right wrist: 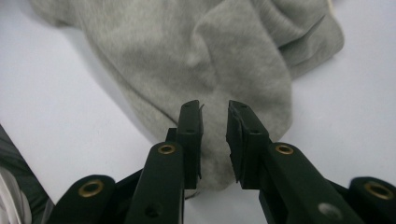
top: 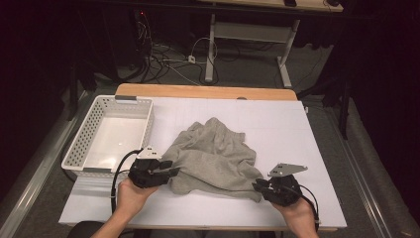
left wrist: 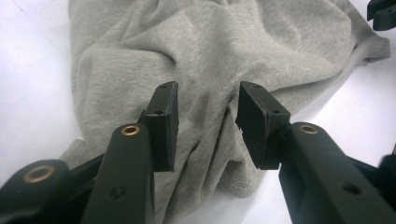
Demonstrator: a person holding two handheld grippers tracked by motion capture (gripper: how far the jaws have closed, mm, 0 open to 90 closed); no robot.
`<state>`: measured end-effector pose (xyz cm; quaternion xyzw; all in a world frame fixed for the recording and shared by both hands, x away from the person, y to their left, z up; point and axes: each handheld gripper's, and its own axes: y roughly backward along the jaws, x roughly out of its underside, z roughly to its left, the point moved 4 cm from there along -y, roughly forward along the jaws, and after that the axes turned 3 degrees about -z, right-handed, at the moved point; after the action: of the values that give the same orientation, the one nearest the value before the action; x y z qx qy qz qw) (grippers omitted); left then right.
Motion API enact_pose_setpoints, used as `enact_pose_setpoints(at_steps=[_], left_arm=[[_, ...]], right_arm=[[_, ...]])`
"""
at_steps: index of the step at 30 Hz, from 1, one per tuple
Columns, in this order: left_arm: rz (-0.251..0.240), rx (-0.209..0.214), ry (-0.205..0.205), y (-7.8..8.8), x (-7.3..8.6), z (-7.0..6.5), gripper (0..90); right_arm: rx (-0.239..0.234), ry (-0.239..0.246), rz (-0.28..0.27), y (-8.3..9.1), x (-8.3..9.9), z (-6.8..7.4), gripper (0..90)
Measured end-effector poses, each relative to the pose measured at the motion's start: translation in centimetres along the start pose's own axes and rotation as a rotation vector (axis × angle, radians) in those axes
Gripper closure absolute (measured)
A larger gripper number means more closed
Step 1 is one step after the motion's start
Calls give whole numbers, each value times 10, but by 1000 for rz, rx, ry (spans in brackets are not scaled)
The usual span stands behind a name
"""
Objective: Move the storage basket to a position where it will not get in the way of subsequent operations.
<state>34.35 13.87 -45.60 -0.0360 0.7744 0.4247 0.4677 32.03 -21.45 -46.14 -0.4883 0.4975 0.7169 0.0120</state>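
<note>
Your left tongs stand apart by a moderate gap, with a raised fold of the grey garment between the pads but not pressed by them; you are holding nothing there. In the high view these left tongs sit at the garment's near left edge, pointing across it, your left hand behind them.

Your right tongs stand narrower, a slim gap between the pads, and the garment's rounded corner lies in and under that gap; the cloth looks loose, not pinched. In the high view the right tongs meet the garment's near right corner, with your right hand behind them.

The grey garment lies crumpled on the white surface, roughly in the middle and toward your side, one bunched part reaching away from you. Both tongs are at its near edge, well apart from each other.

To the left of the garment, a white perforated basket stands on the surface, near the left tongs but not touching the cloth.
</note>
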Motion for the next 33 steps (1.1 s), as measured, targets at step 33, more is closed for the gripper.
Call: enact_pose_setpoints(at_steps=[33], left_arm=[[-6,-34,3,-7,4,7,474]], right_arm=[[31,-15,22,-71,-65,-30,750]])
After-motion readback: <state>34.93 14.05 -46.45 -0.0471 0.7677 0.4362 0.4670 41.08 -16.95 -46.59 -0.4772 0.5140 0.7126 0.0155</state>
